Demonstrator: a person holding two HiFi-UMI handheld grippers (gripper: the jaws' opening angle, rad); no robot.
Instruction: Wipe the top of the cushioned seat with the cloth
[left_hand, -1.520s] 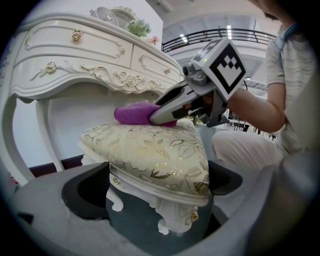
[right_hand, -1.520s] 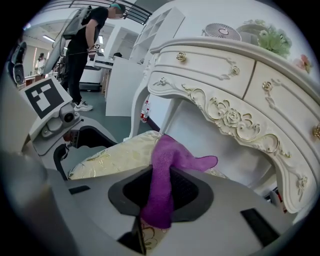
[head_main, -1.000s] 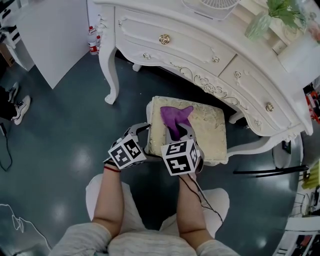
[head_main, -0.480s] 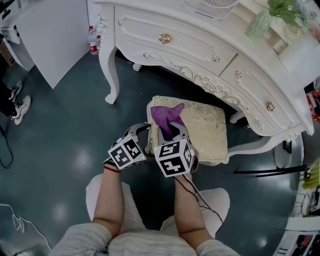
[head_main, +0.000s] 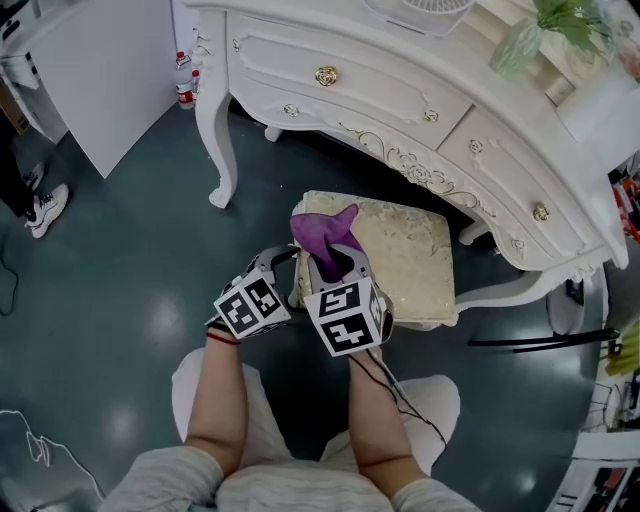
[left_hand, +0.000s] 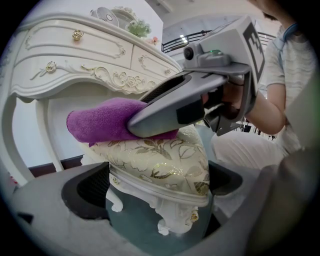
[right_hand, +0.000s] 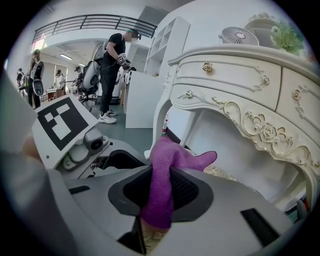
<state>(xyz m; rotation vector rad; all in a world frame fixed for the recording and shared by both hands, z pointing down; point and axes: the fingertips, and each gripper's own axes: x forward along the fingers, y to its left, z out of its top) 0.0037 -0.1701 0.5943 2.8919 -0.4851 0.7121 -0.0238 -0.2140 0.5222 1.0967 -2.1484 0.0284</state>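
The white dresser (head_main: 420, 110) stands behind the cushioned seat (head_main: 405, 265), whose gold-patterned top is mostly bare. The left tongs (head_main: 283, 268) gape wide, straddling the seat's near left corner. The right tongs (head_main: 338, 262) pinch the purple cloth (head_main: 322, 230), which lies on the left side of the top. To wipe well, I judge, press the cloth flat, sweep in overlapping passes toward the uncovered right side, and let the left tongs steady the seat. No brand or wording is readable; the cubes carry only black-and-white squares.
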